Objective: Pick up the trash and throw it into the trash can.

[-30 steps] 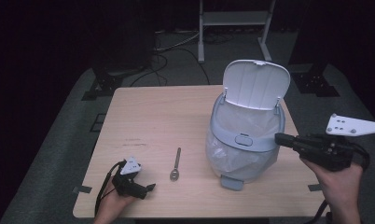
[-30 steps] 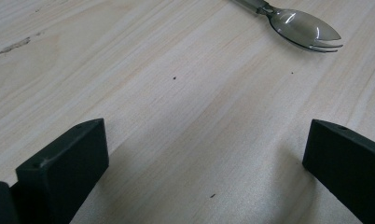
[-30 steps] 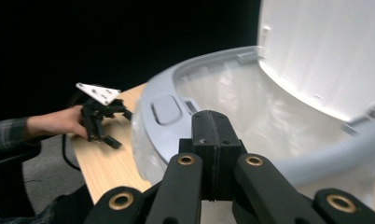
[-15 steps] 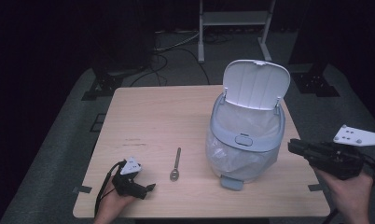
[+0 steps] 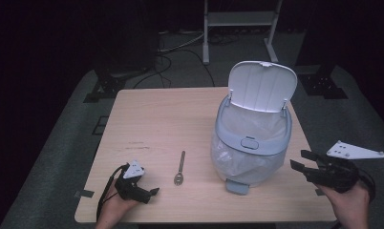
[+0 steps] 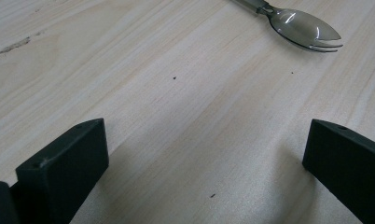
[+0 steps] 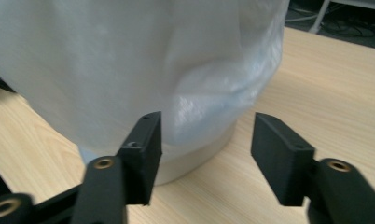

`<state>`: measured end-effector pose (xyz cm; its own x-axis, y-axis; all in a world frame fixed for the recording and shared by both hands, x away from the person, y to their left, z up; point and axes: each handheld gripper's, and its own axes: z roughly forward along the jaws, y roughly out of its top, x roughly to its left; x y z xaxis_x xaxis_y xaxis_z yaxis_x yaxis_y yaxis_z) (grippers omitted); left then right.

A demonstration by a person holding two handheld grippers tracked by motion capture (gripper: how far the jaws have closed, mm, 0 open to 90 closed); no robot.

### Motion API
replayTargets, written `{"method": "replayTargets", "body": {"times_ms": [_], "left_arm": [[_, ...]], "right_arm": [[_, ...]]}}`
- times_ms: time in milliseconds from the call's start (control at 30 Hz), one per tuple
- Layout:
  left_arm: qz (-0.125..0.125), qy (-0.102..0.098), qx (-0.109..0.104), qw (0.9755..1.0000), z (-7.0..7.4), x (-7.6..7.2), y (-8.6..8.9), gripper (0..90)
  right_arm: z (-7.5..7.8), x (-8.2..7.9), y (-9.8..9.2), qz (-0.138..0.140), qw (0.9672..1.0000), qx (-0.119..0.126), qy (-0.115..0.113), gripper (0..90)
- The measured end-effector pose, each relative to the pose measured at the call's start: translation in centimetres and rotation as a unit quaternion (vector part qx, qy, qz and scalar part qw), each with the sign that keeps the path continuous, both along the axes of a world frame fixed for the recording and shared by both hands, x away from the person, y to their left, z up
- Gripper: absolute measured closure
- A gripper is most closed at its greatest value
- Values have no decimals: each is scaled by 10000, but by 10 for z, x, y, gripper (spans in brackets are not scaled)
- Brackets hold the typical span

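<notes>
Now the right gripper (image 5: 299, 161) sits low at the tabletop's (image 5: 166, 119) right edge, pointing at the bin (image 5: 251, 143), just beside its bag-covered side. Its fingers (image 7: 146, 140) have just been opening and stand partly apart with nothing between them; the right gripper view shows the bin's bag and base close ahead. Bin stands on the right half of the tabletop, lid up. Left gripper (image 5: 149, 193) rests at the near left edge, fingers (image 6: 66, 158) wide, empty, bare wood between them. A spork (image 5: 180, 169) lies between the left gripper and the bin, touching neither.
</notes>
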<state>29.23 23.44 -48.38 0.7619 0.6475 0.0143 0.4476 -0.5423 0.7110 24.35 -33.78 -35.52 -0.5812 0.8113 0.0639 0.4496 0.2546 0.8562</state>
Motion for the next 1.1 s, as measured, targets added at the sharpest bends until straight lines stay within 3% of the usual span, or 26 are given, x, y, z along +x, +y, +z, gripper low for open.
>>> {"method": "replayTargets", "body": {"times_ms": [267,467,667,967,1033,1100], "left_arm": [[1,2,-1,10000,0,0,0,0],[-3,1,2,10000,0,0,0,0],[2,-6,-9,10000,0,0,0,0],[2,-4,-10,10000,0,0,0,0],[2,-4,-10,10000,0,0,0,0],[3,-1,-9,10000,0,0,0,0]], "right_arm": [[-20,3,-1,-143,9998,-127,54,266],[-41,9,-1,-242,9993,-178,222,146],[-55,13,-2,-423,9975,-306,474,130],[-73,16,-1,-417,9970,-390,526,93],[-82,19,-1,-367,9972,-438,485,20],[-87,20,0,-376,9967,-503,511,5]]}}
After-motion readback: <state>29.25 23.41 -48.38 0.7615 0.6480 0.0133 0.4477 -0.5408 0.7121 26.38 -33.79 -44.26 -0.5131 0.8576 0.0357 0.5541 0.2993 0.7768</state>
